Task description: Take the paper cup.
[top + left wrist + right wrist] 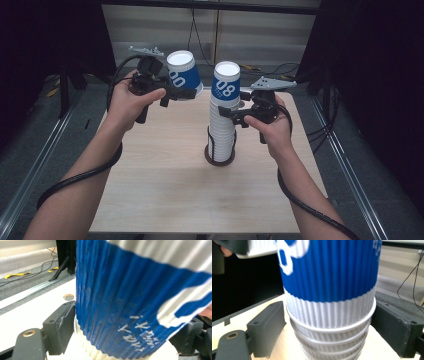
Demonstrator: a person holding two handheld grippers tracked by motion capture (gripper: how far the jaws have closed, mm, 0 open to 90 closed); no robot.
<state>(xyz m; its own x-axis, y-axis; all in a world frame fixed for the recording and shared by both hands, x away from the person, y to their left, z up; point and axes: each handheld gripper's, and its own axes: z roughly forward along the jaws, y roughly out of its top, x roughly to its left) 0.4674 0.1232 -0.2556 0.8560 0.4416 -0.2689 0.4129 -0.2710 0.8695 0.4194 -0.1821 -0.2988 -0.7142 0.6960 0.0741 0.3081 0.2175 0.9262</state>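
A: High view. Where's the left claw (pixel 186 93)?

B: Raised above the far left of the worktop (pixel 165 190), held in the person's left hand (pixel 127 102). Jaws closed on a single cup (pixel 183 73), blue band with white numerals, upside down and tilted, white base facing up toward the camera.

A: Does the left gripper view back that up?

B: Yes. The ribbed blue wall of the single cup (pixel 120 302) sits between the two black jaws; the left jaw presses against the cup wall, the right jaw is at its lower right edge. Small white print runs across the blue. Pale worktop (pixel 27 315) lies below.

A: Right claw (pixel 226 115)?

B: In the right hand (pixel 272 125), right of centre, level with the upper part of the cup stack (pixel 223 120). The stack stands upright mid-worktop, inverted cups nested, top one blue-banded with white numerals, its foot in a dark round holder (pixel 219 157).

A: Gripping or not?

B: Right gripper view: the cup stack (pixel 329 315) stands between the jaws, the stacked rims showing under the blue band. Right jaw touches the rim. Left jaw stands just beside it with a sliver of gap, so the claw is narrow around the stack; a firm grip I cannot tell.

A: Single cup against stack?

B: Apart. The single cup hangs left of the stack's top, near it, not touching.
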